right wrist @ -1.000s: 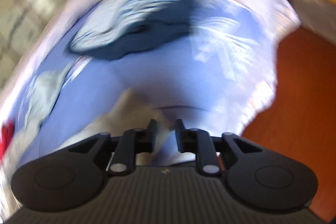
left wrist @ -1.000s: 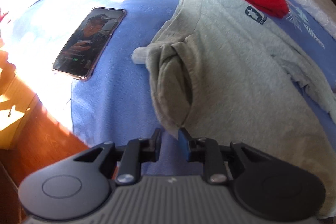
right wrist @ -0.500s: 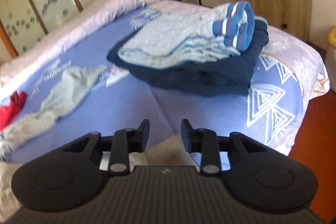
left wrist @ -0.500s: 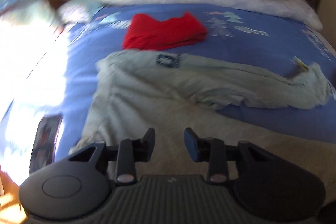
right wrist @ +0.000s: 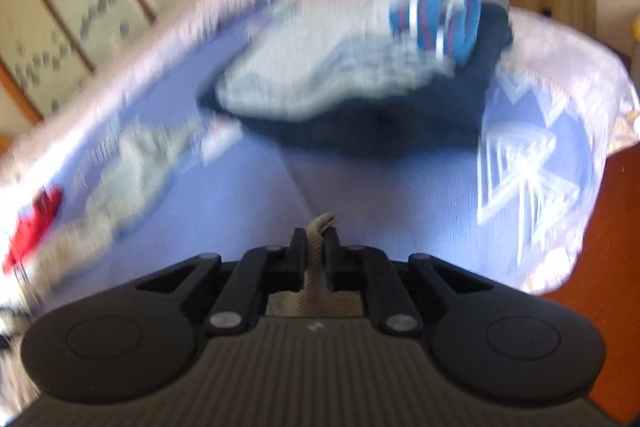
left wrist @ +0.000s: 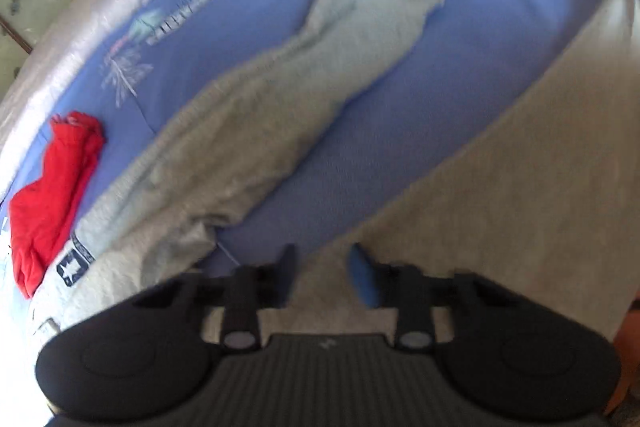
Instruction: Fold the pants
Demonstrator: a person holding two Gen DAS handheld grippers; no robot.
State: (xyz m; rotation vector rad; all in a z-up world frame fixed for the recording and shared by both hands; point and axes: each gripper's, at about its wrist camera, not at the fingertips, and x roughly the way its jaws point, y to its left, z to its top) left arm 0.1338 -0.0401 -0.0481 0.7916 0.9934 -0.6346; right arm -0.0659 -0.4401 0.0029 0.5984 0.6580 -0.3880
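Observation:
Grey pants point(left wrist: 256, 131) lie spread on the blue bedsheet point(left wrist: 400, 131); one leg runs toward the far side, the other leg point(left wrist: 520, 163) stretches along the near right. My left gripper point(left wrist: 322, 271) is open, its jaws apart just above the near leg's edge. My right gripper point(right wrist: 316, 247) is shut on a fold of the grey pants' fabric point(right wrist: 318, 227), pinched between the fingers. The far leg also shows in the right wrist view point(right wrist: 136, 163), blurred.
A red garment point(left wrist: 52, 195) lies at the left by the waistband. A stack of folded dark blue and pale clothes point(right wrist: 360, 91) sits at the far end of the bed. The bed edge and the orange floor point(right wrist: 624, 267) are at the right.
My right gripper has closed on the pants' fabric; it was open before. My left gripper has swung from the waistband toward the legs and stays open. Both views are motion-blurred.

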